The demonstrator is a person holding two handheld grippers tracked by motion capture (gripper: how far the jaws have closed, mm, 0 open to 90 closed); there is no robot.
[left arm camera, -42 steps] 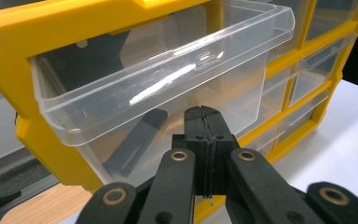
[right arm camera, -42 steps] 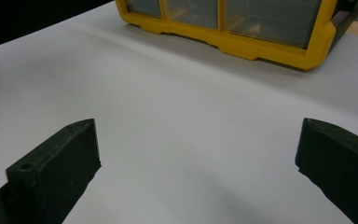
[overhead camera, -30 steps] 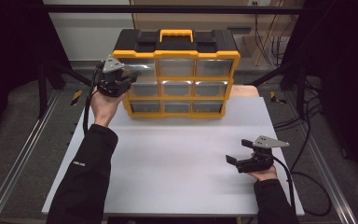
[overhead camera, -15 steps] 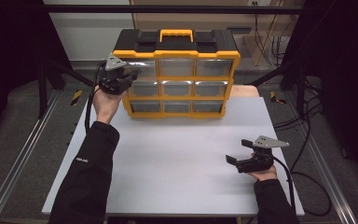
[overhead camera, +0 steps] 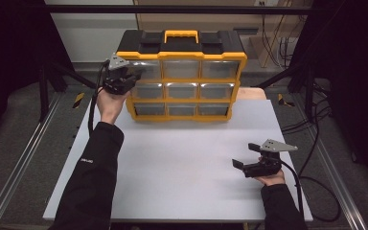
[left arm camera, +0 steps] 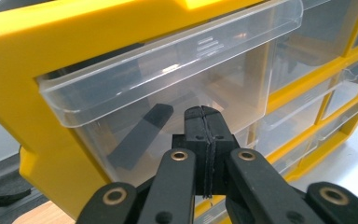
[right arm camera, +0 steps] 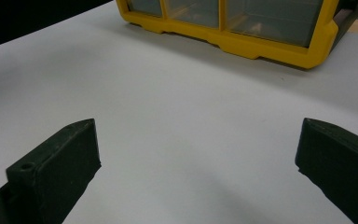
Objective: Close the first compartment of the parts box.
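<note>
Left tongs [left arm camera: 204, 122] closed tight, empty, tips at clear top-left drawer [left arm camera: 168, 79] of yellow organizer [overhead camera: 182, 76] at desk [overhead camera: 172, 167] back edge. Right tongs [overhead camera: 249, 160] wide apart, empty, low over desk's right side.

Looking down and forward from above the table [overhead camera: 182, 158]. Riding close behind each claw, facing along its jaws. Shared by all: yellow cabinet [overhead camera: 182, 81] ahead.
</note>
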